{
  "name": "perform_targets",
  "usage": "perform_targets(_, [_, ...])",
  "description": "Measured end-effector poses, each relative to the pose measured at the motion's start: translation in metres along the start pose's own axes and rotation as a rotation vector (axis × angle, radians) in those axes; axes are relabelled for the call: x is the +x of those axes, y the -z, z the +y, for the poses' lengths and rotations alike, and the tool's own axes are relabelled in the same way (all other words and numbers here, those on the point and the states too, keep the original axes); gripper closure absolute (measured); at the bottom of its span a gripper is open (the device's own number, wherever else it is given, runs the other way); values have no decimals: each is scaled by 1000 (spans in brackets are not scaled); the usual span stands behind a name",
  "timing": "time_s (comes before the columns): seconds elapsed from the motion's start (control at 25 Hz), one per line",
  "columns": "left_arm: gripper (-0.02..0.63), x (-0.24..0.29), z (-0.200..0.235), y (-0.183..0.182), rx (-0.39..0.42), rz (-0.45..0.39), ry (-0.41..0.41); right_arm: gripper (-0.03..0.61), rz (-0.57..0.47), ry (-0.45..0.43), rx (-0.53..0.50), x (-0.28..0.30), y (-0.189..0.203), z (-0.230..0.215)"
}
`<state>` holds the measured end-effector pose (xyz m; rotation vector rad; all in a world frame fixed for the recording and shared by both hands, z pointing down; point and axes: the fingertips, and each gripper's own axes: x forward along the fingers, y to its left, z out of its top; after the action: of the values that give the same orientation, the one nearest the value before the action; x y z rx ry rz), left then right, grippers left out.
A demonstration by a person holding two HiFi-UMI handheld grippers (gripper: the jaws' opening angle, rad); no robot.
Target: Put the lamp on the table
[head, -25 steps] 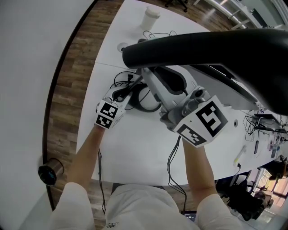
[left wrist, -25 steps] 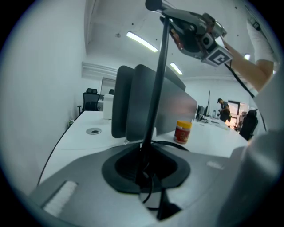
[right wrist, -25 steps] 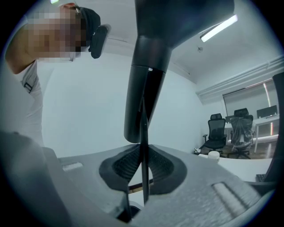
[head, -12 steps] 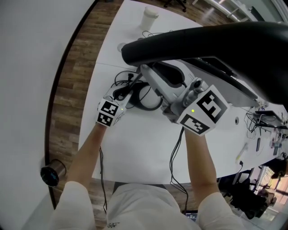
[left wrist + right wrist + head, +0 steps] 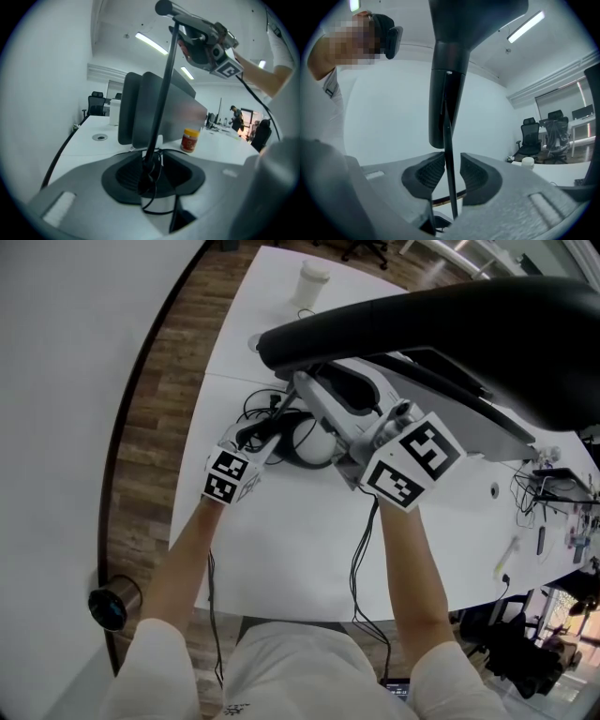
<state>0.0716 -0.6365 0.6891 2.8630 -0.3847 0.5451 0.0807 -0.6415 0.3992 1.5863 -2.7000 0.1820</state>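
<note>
Left gripper, tilted slightly down, has just opened its jaws; they stand apart around the foot of the lamp, which stands on the table. Right gripper, level and higher, clamps the lamp's thin stem.

Light: bright, even; ceiling strips at 12 o'clock.
Edges: fisheye bend, dark corners.
Lamp: dark silhouette.

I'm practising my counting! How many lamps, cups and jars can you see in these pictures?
Lamp: 1
Lidded cup: 1
Jar: 1
Total: 3
</note>
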Motion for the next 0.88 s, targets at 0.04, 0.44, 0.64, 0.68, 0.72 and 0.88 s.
perform_targets(0.04, [474, -3, 0, -1, 0, -2, -7, 474, 8, 17, -9, 0, 2, 0])
perform_targets(0.44, [474, -43, -4, -25, 21, -33, -41, 472, 9, 75, -14, -16, -3, 12])
perform_targets(0.64, [483, -71, -15, -42, 29, -63, -53, 472, 27, 103, -2, -33, 2, 25])
perform_targets(0.68, [486, -76, -19, -45, 32, -68, -53, 472, 28, 108, 1, -37, 3, 28])
perform_targets(0.72, [491, -82, -23, -49, 35, -73, -52, 472, 26, 111, 5, -41, 3, 33])
perform_targets(0.88, [509, -107, -47, -61, 50, -97, -41, 474, 14, 119, 16, -61, 0, 57])
